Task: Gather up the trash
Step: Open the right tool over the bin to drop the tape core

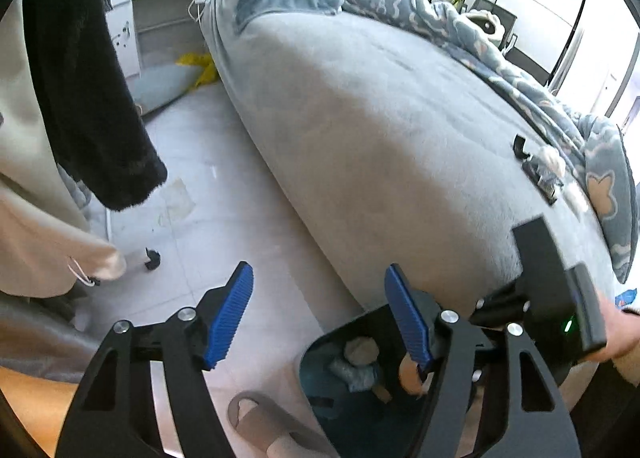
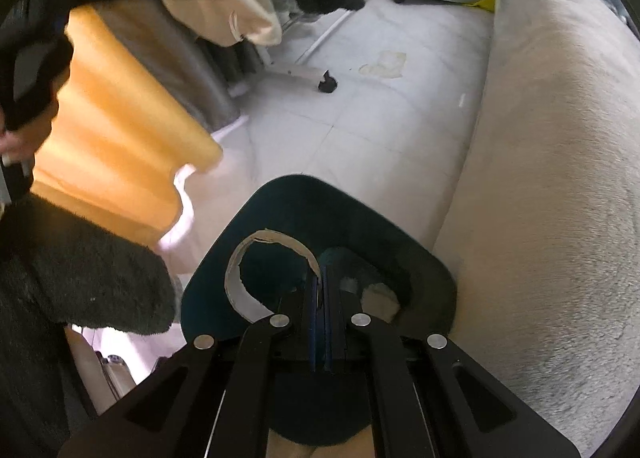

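Grey bed (image 1: pixel 360 118), rumpled quilt (image 1: pixel 420 10), tiled floor (image 1: pixel 224 210), bin (image 2: pixel 224 282)

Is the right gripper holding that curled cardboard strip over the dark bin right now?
Yes, the right gripper has its jaws shut on the curled cardboard strip, which hangs over the open dark bin.

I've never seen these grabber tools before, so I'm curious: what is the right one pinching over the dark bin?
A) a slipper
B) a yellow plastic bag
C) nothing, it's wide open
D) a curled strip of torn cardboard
D: the right gripper is closed on a curled cardboard strip above the bin.
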